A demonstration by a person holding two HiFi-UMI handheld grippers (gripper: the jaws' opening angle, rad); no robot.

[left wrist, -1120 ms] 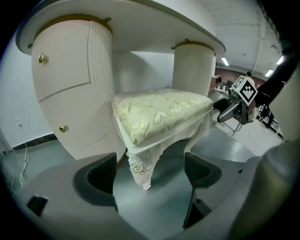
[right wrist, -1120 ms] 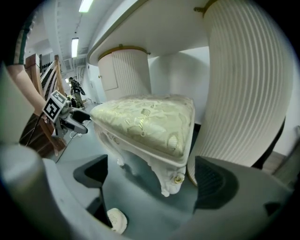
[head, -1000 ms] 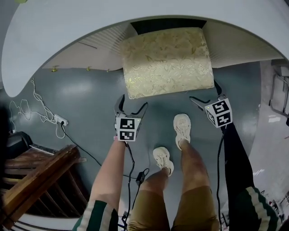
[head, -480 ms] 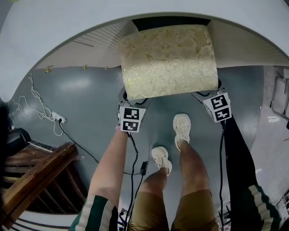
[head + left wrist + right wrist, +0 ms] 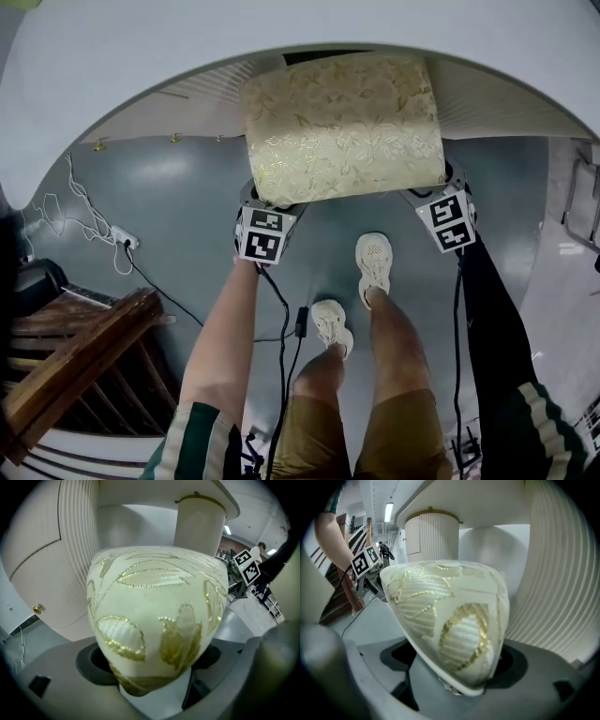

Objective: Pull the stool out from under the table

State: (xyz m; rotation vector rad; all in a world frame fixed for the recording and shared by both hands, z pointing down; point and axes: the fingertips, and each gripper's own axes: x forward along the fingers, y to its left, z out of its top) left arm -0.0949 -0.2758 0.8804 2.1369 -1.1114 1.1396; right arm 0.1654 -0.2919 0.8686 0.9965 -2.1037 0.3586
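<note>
The stool (image 5: pixel 342 127) has a cream cushion with a gold leaf pattern and stands partly under the white round table (image 5: pixel 112 66). My left gripper (image 5: pixel 266 208) is at the cushion's near left corner, its jaws hidden by the cushion edge. That corner (image 5: pixel 154 620) fills the left gripper view between the jaws, with a gap showing on each side. My right gripper (image 5: pixel 437 195) is at the near right corner (image 5: pixel 450 625). Its jaws have just been closing with the corner between them, and no pad visibly presses.
The table's ribbed white pedestal (image 5: pixel 431 541) stands behind the stool. A wooden piece of furniture (image 5: pixel 75 356) is at the lower left, and a power strip with cables (image 5: pixel 127 242) lies on the grey floor. The person's feet (image 5: pixel 373 264) stand just before the stool.
Both grippers have moved forward and down onto the stool's near corners. Their jaws, in plain sight a second ago, are now tucked at the cushion edge.
</note>
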